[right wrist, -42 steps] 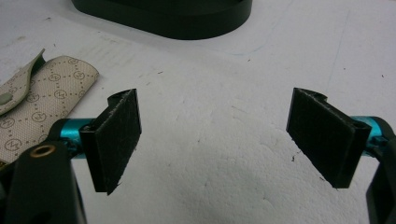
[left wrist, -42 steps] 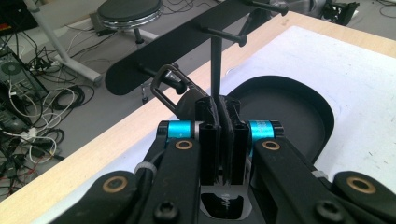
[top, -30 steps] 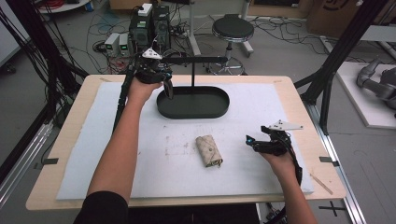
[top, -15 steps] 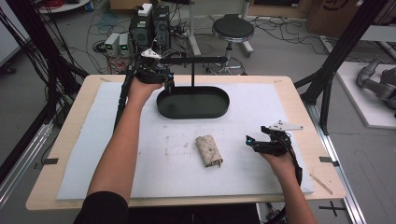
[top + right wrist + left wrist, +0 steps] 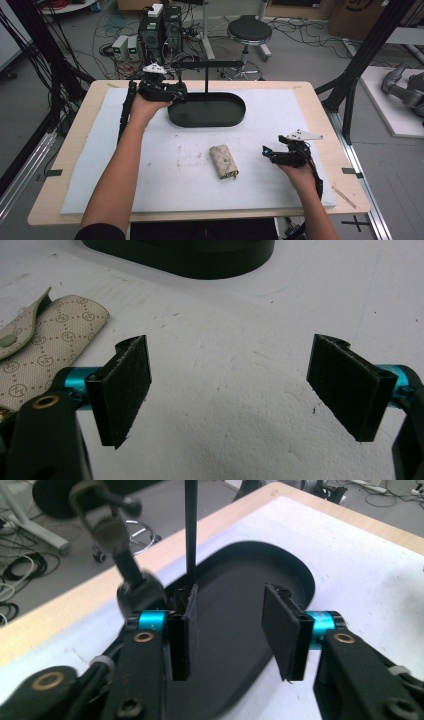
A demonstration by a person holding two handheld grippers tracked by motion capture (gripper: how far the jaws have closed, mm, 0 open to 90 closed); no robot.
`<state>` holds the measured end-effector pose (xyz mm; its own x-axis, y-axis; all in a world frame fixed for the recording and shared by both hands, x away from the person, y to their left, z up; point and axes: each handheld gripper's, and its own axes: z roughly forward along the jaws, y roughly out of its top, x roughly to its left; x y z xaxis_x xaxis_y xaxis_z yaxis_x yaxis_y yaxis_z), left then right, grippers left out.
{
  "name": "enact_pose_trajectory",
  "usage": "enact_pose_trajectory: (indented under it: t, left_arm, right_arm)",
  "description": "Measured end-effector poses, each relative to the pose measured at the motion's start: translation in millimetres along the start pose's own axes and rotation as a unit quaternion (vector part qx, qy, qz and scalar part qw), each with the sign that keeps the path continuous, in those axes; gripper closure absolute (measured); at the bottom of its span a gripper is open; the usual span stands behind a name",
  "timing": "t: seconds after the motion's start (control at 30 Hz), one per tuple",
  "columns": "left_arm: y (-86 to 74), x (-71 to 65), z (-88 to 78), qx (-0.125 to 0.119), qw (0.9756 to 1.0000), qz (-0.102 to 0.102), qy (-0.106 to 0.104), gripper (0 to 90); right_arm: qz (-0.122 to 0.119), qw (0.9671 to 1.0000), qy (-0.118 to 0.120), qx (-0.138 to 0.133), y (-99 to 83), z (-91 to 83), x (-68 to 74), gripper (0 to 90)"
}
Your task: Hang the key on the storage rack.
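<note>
A black oval tray (image 5: 235, 116) with an upright post (image 5: 206, 80) and a cross bar (image 5: 210, 64) stands at the back of the white mat. A key (image 5: 106, 529) with a dark fob (image 5: 139, 591) hangs from the bar's end, just left of my left gripper (image 5: 232, 611). That gripper (image 5: 181, 94) is at the tray's left end. Its jaws have just been opening, and nothing is between them. A beige patterned key pouch (image 5: 223, 161) lies mid-mat. My right gripper (image 5: 266, 151) rests open to the pouch's right, and the pouch (image 5: 47, 342) lies beside its left jaw.
The white foam mat (image 5: 300, 115) covers most of the wooden table (image 5: 320, 100). Black frame posts (image 5: 350, 85) stand at the table's corners. A stool (image 5: 249, 32) and cabled electronics (image 5: 160, 30) are on the floor behind.
My left hand has dropped a little toward the tray's left end and its jaws have parted. The right hand and the pouch have not moved.
</note>
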<state>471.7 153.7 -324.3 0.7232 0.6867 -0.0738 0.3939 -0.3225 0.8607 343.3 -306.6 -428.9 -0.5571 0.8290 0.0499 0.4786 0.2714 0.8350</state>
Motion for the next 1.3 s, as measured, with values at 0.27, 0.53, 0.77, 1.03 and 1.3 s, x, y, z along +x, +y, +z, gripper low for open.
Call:
enact_pose_trajectory:
  t: [0.27,0.53,0.77,1.03,1.3]
  left_arm:
    - [-36.3,1.6,-22.8,0.004,0.9999,-0.01,-0.006,45.2]
    - [-72.3,-2.3,-48.7,-0.003,0.9997,-0.025,-0.006,36.8]
    - [-95.0,-14.9,-58.6,0.0,0.9999,-0.015,0.007,33.5]
    - [-120.6,-25.1,-62.7,0.007,0.9998,-0.013,0.016,31.5]
    - [-134.9,-34.3,-64.7,0.001,0.9999,-0.007,0.013,29.4]
  right_arm:
    - [-0.001,1.0,-0.002,0.003,-0.3,0.9,1.1,18.3]
    - [0.001,1.0,-0.003,0.007,-0.7,2.9,1.9,18.3]
    - [0.001,1.0,-0.003,0.009,-0.8,3.9,2.0,18.3]
    - [0.002,1.0,-0.003,0.008,-0.8,4.6,1.4,18.3]
    - [0.015,0.9998,-0.013,0.003,-1.6,2.0,-4.0,18.3]
